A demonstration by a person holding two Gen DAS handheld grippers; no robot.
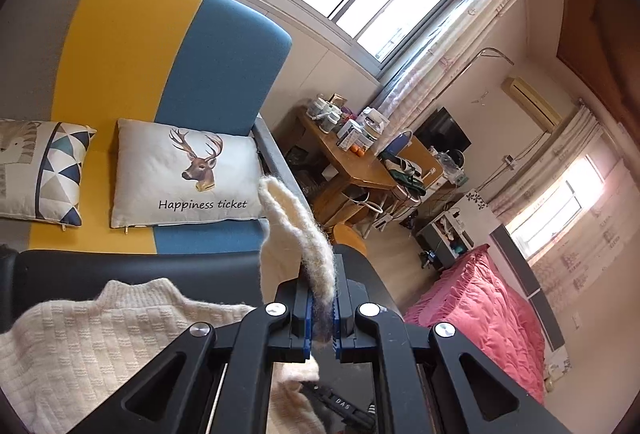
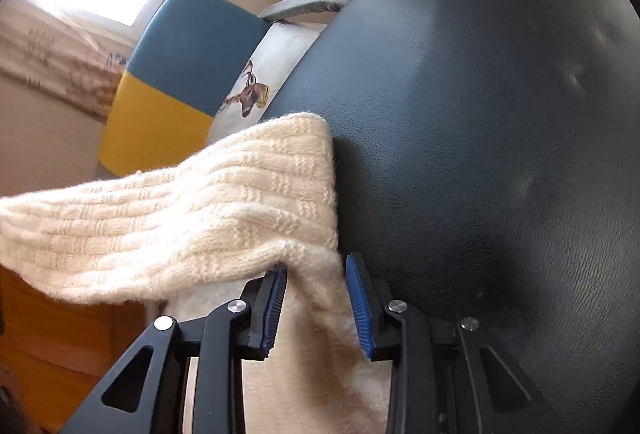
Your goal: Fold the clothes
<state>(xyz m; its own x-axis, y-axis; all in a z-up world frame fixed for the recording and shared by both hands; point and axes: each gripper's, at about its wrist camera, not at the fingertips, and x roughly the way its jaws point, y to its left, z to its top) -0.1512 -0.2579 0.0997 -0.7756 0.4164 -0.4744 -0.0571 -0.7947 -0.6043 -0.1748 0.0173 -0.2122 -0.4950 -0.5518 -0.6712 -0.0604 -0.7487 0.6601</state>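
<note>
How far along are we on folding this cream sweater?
Early stage. Nothing looks folded yet: the cream knit sweater lies spread loosely on the dark surface. In hand: the left hand-held gripper is shut on a pinch of the knit, and the right hand-held gripper has fabric between its parted jaws without clearly clamping it. Every fold is still to do.

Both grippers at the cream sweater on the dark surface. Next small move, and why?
Probably draw the right gripper back clear of the sweater: its jaws stand apart, knit lying loosely between the pads, so that edge looks released. The left gripper is shut on its knit edge and can carry the fold.
</note>
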